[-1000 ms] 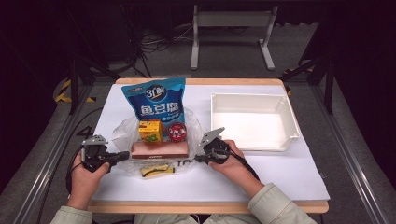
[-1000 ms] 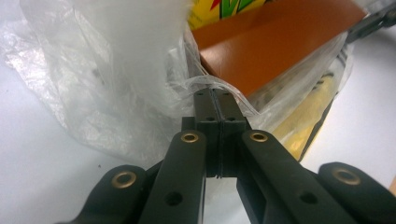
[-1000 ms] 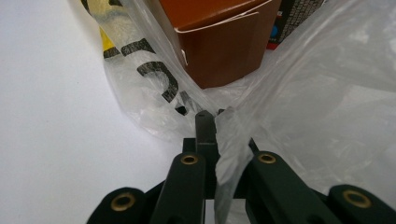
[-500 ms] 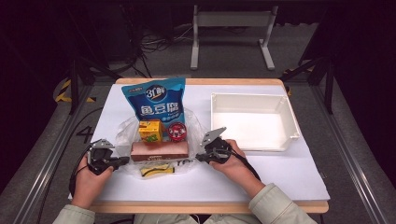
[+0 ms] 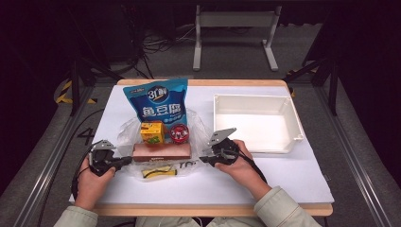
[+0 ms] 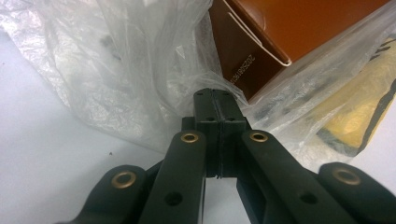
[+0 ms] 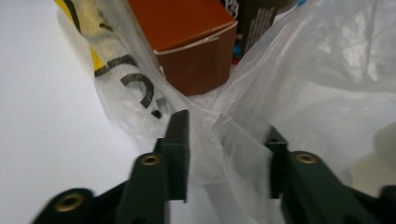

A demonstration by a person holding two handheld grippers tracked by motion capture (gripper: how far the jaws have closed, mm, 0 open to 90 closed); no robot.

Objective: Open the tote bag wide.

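A clear plastic bag (image 5: 198, 125) lies on the white table and holds a brown box (image 5: 161, 151), a yellow packet (image 5: 160, 172), a small yellow carton (image 5: 152, 132), a red round tin (image 5: 178, 133) and a blue snack pouch (image 5: 157, 104). At the bag's left edge my left gripper (image 5: 128, 161) is shut, its tips (image 6: 217, 95) pinching the film (image 6: 116, 70) beside the brown box (image 6: 299, 37). On the bag's right side, my right gripper (image 5: 203, 159) has just been opening. Its jaws (image 7: 226, 128) stand apart, with loose film (image 7: 327, 70) between them and the pads off it.
A white empty tray (image 5: 255, 98) stands at the right of the table, just beyond my right hand. Bare white tabletop (image 5: 283, 179) runs along the near edge. Dark floor, cables and a metal stand lie behind the table.
My left gripper has shifted slightly toward the near edge of the table. My right hand has stayed in place beside the bag.
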